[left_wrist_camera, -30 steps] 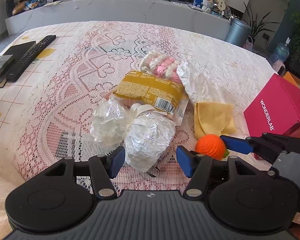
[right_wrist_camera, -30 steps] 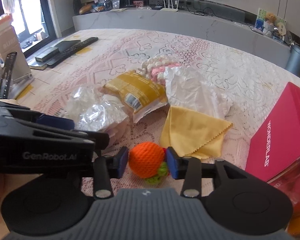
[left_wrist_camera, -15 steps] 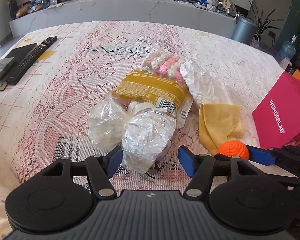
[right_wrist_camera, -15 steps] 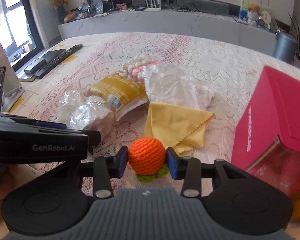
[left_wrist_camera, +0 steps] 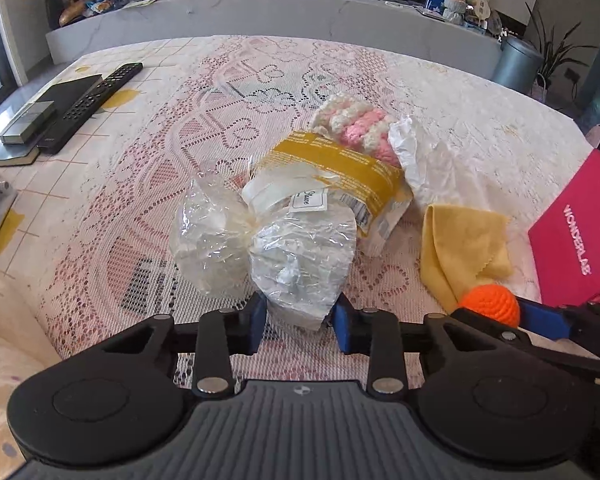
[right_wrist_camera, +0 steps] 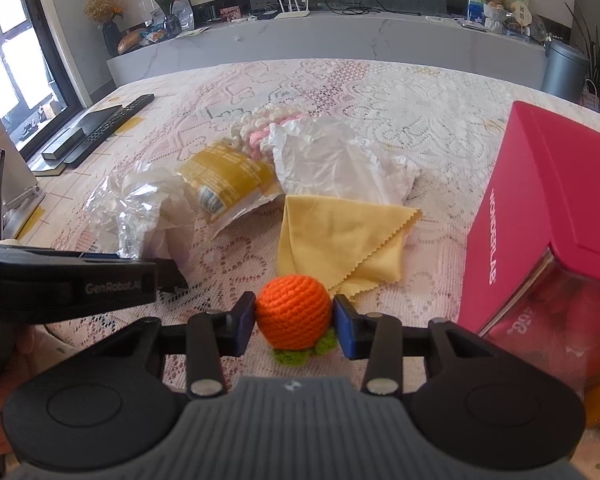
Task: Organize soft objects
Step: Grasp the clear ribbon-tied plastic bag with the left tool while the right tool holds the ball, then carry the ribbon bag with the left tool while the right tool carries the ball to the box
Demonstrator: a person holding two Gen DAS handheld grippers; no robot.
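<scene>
Closing in since the earlier frame, left hand-held gripper (left_wrist_camera: 298, 322) pinches the plastic bag (left_wrist_camera: 300, 264); right hand-held gripper (right_wrist_camera: 295, 322) grips the orange ball (right_wrist_camera: 294, 312), likely bound for the red box (right_wrist_camera: 548, 216) to its right.

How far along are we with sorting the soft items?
Early: nothing looks put away yet. In hand: the right gripper is shut on the orange ball, held beside the red box; the left gripper is closing around the clear bag. Left on the table: the yellow packet, pink knit, white bag and yellow cloth.
</scene>
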